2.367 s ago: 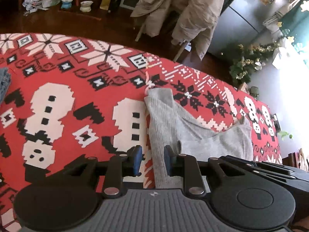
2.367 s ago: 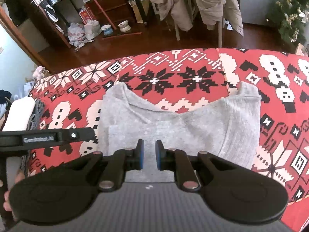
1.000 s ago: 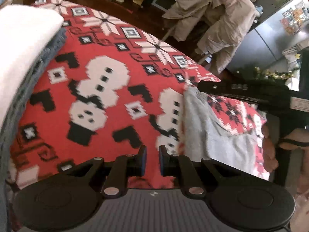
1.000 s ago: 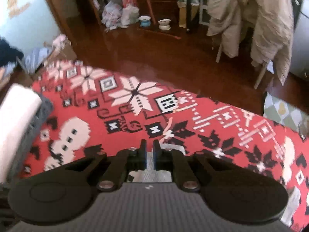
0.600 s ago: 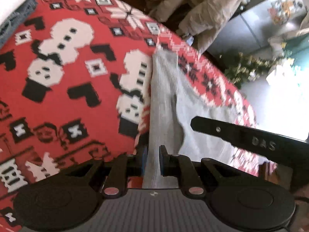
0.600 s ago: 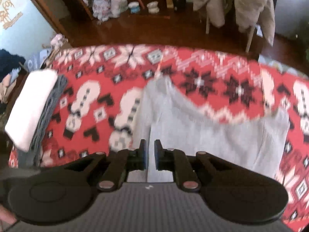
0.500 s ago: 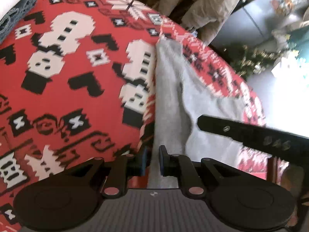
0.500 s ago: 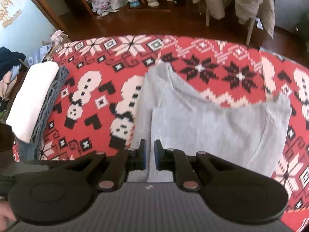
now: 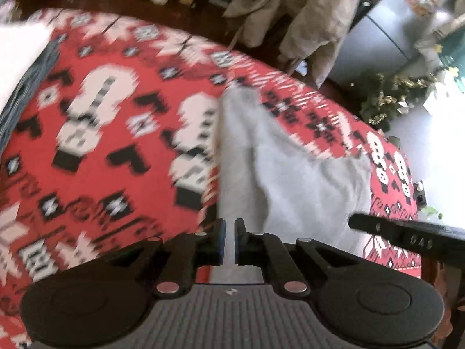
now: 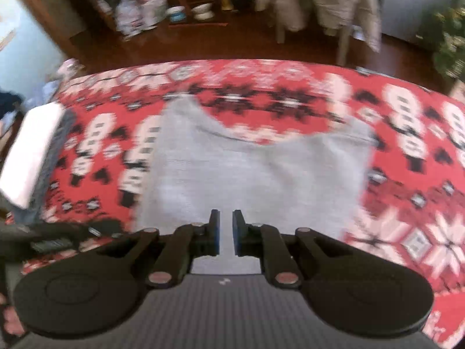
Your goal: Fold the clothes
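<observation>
A grey knit garment lies partly folded and flat on the red patterned cloth. It also shows in the left wrist view. My left gripper hovers over the garment's near left edge, jaws nearly closed with a narrow gap, holding nothing. My right gripper hovers over the garment's near edge, jaws a narrow gap apart, empty. Part of the right gripper's body shows at the right of the left wrist view. Both views are motion-blurred.
A stack of folded clothes, white on top of grey-blue, sits at the cloth's left edge; it also shows in the left wrist view. Beyond the far edge stand a chair draped with beige coats, shelves and a small Christmas tree.
Both grippers have shifted over the garment; the views swung and blurred. The folded stack has come back into the left wrist view. The garment lies as before.
</observation>
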